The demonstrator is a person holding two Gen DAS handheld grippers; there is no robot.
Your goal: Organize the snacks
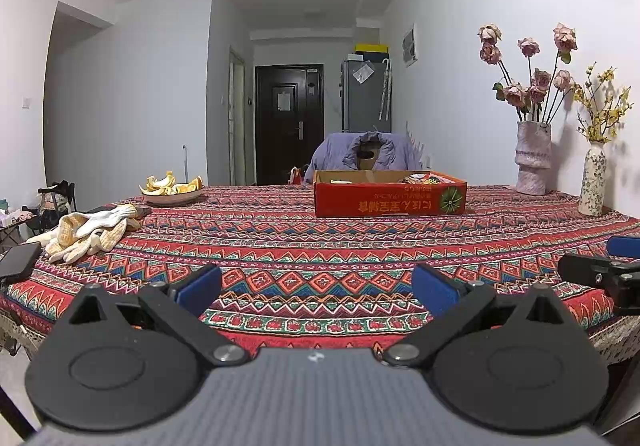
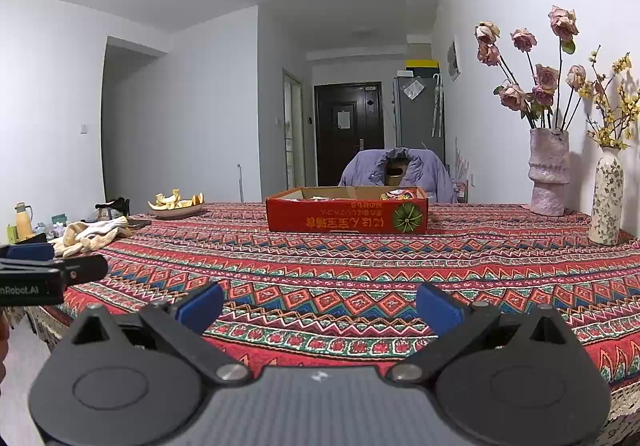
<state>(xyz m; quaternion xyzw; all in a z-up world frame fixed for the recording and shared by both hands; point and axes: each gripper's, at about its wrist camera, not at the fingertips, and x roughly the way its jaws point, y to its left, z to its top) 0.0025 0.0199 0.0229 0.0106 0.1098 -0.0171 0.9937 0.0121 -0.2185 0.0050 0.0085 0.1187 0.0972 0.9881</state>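
A shallow red cardboard box (image 1: pixel 390 197) stands on the patterned tablecloth at the far middle of the table; it also shows in the right wrist view (image 2: pixel 346 214). Snack packets (image 1: pixel 426 178) lie inside its right part, mostly hidden by the wall; they show in the right wrist view (image 2: pixel 400 193) too. My left gripper (image 1: pixel 318 290) is open and empty over the near table edge. My right gripper (image 2: pixel 320 304) is open and empty, also near the front edge. Each gripper shows at the side of the other's view.
A plate of fruit peels (image 1: pixel 173 189) and a pile of knit gloves (image 1: pixel 90 232) lie at the left, with a phone (image 1: pixel 18 260) at the left edge. Two vases of flowers (image 1: pixel 534 157) (image 2: pixel 607 197) stand by the right wall. A chair with a purple jacket (image 1: pixel 366 155) stands behind the box.
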